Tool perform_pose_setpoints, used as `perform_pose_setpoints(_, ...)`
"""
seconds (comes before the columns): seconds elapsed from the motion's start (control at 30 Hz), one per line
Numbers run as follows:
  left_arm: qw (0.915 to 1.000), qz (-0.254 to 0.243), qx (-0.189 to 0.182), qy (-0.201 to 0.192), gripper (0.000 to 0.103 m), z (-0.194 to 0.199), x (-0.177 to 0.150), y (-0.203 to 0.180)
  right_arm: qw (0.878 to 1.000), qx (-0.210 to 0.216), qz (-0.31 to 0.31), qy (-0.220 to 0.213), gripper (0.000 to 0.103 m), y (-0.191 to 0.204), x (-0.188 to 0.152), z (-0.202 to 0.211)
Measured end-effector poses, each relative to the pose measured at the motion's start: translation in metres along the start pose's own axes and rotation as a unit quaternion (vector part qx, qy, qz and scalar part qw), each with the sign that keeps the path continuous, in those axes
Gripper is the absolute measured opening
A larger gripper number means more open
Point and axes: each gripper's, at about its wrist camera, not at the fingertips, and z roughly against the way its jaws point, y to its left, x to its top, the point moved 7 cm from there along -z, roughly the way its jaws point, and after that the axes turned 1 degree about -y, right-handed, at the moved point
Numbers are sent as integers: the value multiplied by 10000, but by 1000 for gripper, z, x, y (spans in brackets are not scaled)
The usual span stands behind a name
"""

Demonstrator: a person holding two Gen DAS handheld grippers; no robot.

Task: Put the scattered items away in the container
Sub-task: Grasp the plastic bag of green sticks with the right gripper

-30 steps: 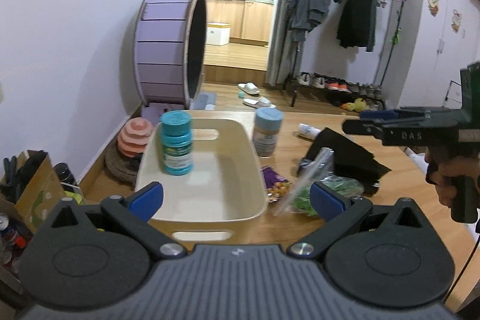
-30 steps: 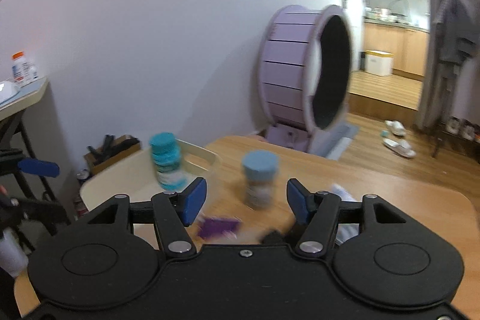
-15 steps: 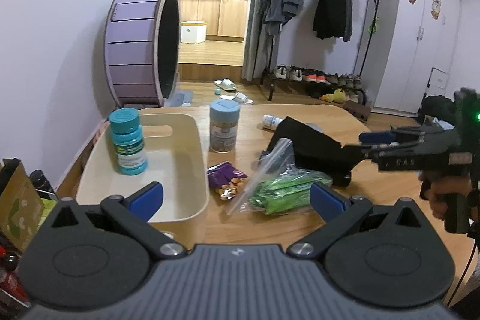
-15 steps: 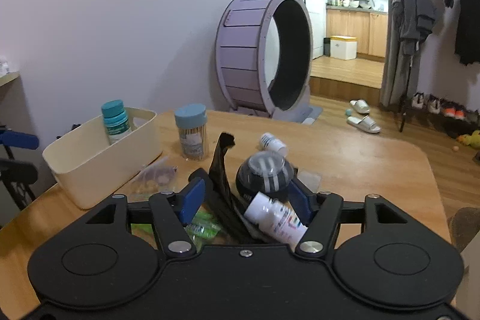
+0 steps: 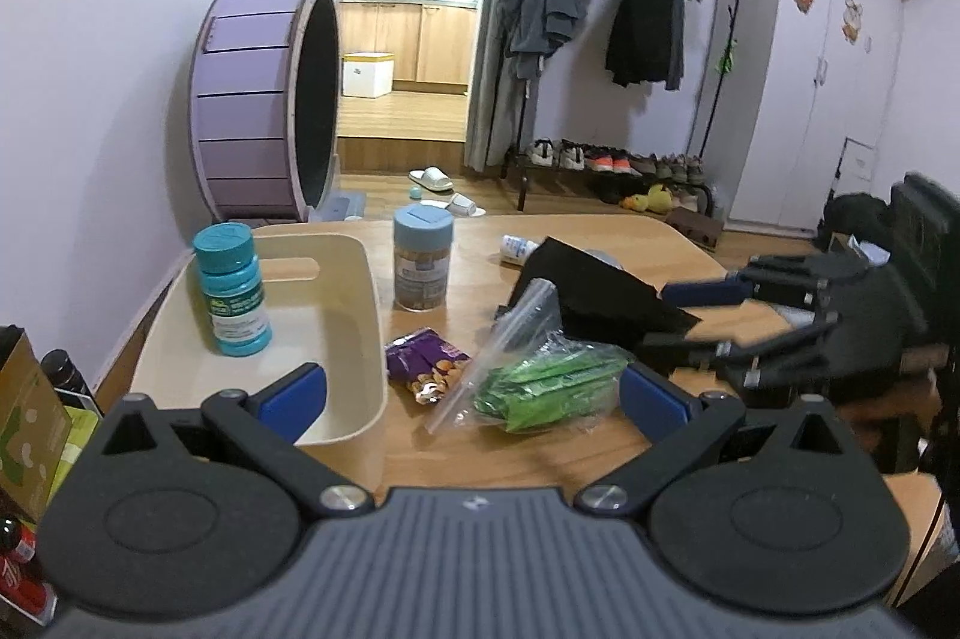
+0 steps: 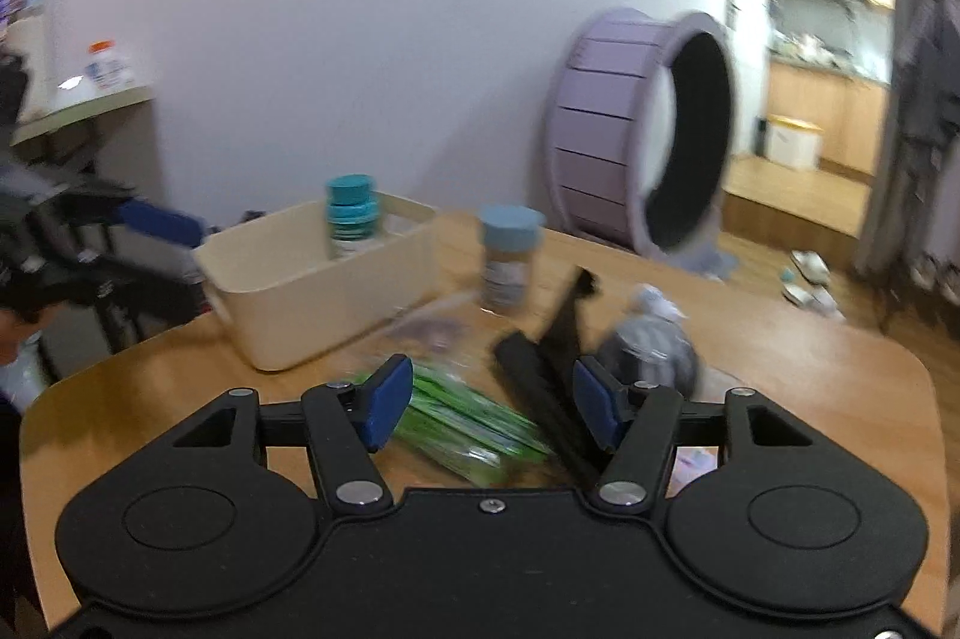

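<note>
- A wooden table (image 5: pixel 600 243) fills the foreground of a room with pale walls.
- A cream plastic container (image 5: pixel 354 333) sits at the table's left side, its long side running away from the left wrist camera.
- A teal-capped bottle (image 5: pixel 231 300) stands upright inside the container, toward its far left.
- A jar with a pale blue lid (image 5: pixel 420 258) stands upright on the table just to the right of the container's far end.
- A small purple snack packet (image 5: pixel 429 366) lies flat just beside the container's right wall.
- A clear zip bag of green sachets (image 5: pixel 546 384) lies to the right of the packet.
- A black folded item (image 5: pixel 606 297) rests behind the bag; a small white bottle (image 5: pixel 519 246) lies on its side beyond it.
- The left gripper (image 5: pixel 474 393) hovers near the table's front edge, its blue pads spread wide with nothing pinched.
- The right gripper (image 6: pixel 491 399) hangs over the green bag and black item; its jaws are about half apart and closing slightly, pressing on nothing.
- A dark round object (image 6: pixel 651 354) lies just past its right pad, blurred.
- A large purple wheel (image 5: pixel 264 99) stands on the floor behind the table.
</note>
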Motion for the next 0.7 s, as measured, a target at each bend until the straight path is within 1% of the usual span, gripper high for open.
perform_pose_setpoints(0.13,10000,83,50,-15,103,2,2,7,9993,250,245,165,61,20,-5,-17)
perform_pose_setpoints(0.2,10000,83,43,2,103,1,1,9,9988,208,349,269,62,25,-11,-26)
perform_pose_setpoints(0.27,10000,38,24,43,103,1,-1,8,9980,141,493,377,67,29,-16,-38)
perform_pose_setpoints(0.3,10000,-13,2,62,103,0,-3,7,9977,93,550,397,71,30,-18,-41)
perform_pose_setpoints(0.33,9999,-56,-17,81,103,0,-4,6,9973,63,594,431,72,31,-20,-45)
perform_pose_setpoints(0.6,9994,-237,-104,217,103,-5,-12,-2,9951,-7,722,680,71,31,-28,-62)
perform_pose_setpoints(0.67,9993,-266,-112,229,103,-4,-13,-4,9951,-10,733,665,67,30,-28,-63)
perform_pose_setpoints(0.7,9993,-275,-107,234,103,-4,-13,-3,9953,-5,717,656,59,28,-28,-65)
